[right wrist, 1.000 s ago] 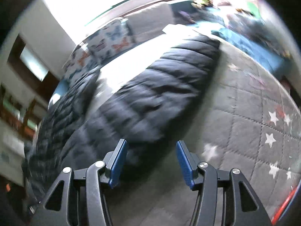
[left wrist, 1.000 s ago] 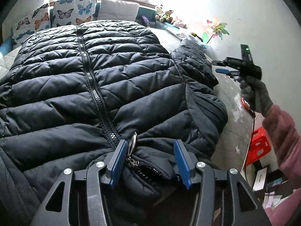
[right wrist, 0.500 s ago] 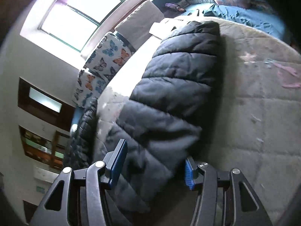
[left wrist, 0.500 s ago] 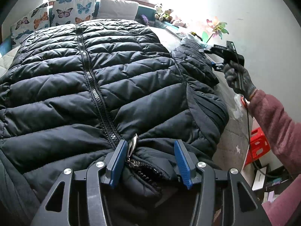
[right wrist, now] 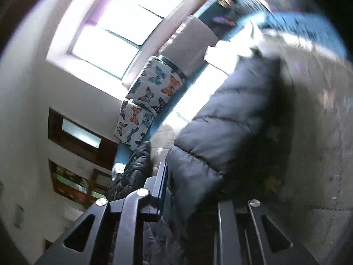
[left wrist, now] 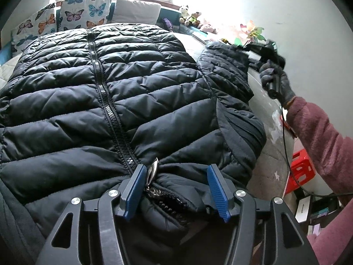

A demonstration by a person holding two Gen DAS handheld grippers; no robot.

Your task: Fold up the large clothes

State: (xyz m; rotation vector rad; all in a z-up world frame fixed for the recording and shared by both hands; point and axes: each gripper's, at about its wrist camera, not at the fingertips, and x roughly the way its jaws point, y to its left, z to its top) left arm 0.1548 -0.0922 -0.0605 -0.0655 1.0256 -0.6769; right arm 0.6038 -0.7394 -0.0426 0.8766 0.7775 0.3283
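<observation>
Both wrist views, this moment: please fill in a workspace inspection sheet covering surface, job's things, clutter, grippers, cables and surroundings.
Surface: grey quilted bed cover with star print.
Job's things: black puffer jacket spread flat, zipped, zipper pull near the collar; its sleeve lies out to the side.
Clutter: nothing seen on the bed beside the jacket.
Grippers: left hand-held gripper open, straddling the collar, jaws just widened; right hand-held gripper just closed on the sleeve cuff.
Cables: black cable hanging from the right hand.
Surroundings: butterfly pillows, plush toys, window, red crate.
</observation>
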